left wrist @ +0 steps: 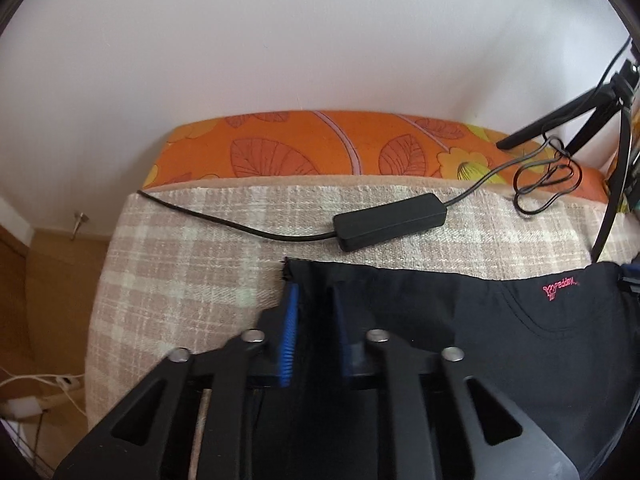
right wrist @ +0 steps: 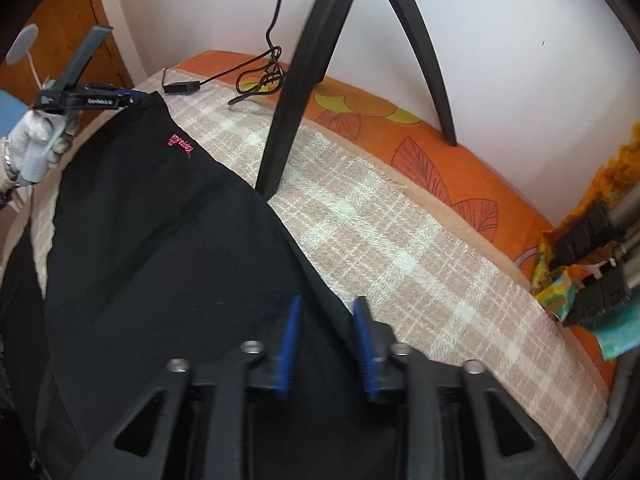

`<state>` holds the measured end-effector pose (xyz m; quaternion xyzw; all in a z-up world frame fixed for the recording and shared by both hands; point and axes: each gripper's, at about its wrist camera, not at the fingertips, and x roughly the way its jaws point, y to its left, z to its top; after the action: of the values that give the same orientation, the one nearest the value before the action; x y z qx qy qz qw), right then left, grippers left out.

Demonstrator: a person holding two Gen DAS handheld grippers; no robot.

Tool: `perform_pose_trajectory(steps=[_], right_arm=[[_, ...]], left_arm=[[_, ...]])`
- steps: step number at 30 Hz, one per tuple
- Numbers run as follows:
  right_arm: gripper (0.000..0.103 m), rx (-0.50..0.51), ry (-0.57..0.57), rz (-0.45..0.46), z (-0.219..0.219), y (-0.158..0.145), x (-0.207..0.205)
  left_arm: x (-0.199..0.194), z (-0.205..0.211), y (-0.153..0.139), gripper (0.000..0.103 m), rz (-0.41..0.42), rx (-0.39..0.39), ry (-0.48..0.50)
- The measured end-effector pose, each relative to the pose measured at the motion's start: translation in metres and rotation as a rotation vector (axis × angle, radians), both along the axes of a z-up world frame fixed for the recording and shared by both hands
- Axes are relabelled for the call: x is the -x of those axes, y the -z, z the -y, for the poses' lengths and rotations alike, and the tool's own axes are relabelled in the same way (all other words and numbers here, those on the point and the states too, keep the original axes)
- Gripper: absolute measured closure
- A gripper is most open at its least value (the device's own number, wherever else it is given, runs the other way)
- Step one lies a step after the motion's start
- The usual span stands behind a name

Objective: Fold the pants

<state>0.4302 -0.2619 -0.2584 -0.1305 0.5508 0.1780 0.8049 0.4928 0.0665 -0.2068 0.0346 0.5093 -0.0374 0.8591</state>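
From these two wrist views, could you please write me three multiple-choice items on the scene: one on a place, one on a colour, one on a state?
1. Where does the black cable box lie?
A. on the plaid blanket, beyond the pants
B. on top of the pants
C. on the floor

2. What colour is the logo on the black pants?
A. white
B. pink
C. yellow

3. How do the pants lie?
A. rolled into a ball
B. hung from the tripod leg
C. spread on the blanket, with the left gripper and the right gripper at their edge

Answers:
1 A: plaid shows all round the box.
2 B: the lettering is pink.
3 C: the cloth lies flat, with blue pads either side of its edge.
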Motion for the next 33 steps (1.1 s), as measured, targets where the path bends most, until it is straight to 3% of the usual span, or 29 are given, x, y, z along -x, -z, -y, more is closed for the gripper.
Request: perform_pose_trajectory(steps=[1, 4, 21, 27, 30, 32, 33], right_arm=[[0.096, 0.023, 0.003, 0.014, -0.002, -0.001, 0.003], [0.1, 0.038, 0.026, 0.059, -0.004, -0.013, 0.011], [0.102, 0.065, 0.024, 0.217, -0.021, -0.095, 0.085], [0.102, 0.085, 0.003, 0.241, -0.035, -0.121, 0.123], [0.102, 0.084, -0.017, 0.255, -0.043, -0.126, 0.139], [0.102, 0.084, -0.04, 0.254, -0.05, -0.126, 0.152], [0.102, 0.087, -0.052, 0.251, -0.053, -0.124, 0.159]], left_arm=[[0.001, -0.002, -0.003, 0.101, 0.009, -0.009, -0.009], [0.008, -0.012, -0.011, 0.101, 0.022, 0.041, -0.021], [0.085, -0.031, -0.086, 0.103, 0.146, 0.102, -0.013], [0.11, -0.03, -0.1, 0.103, 0.114, 0.205, -0.002], [0.112, -0.011, -0.098, 0.098, 0.069, 0.235, 0.026], [0.113, 0.003, -0.098, 0.089, 0.054, 0.266, 0.049], [0.112, 0.01, -0.099, 0.079, 0.05, 0.281, 0.052]])
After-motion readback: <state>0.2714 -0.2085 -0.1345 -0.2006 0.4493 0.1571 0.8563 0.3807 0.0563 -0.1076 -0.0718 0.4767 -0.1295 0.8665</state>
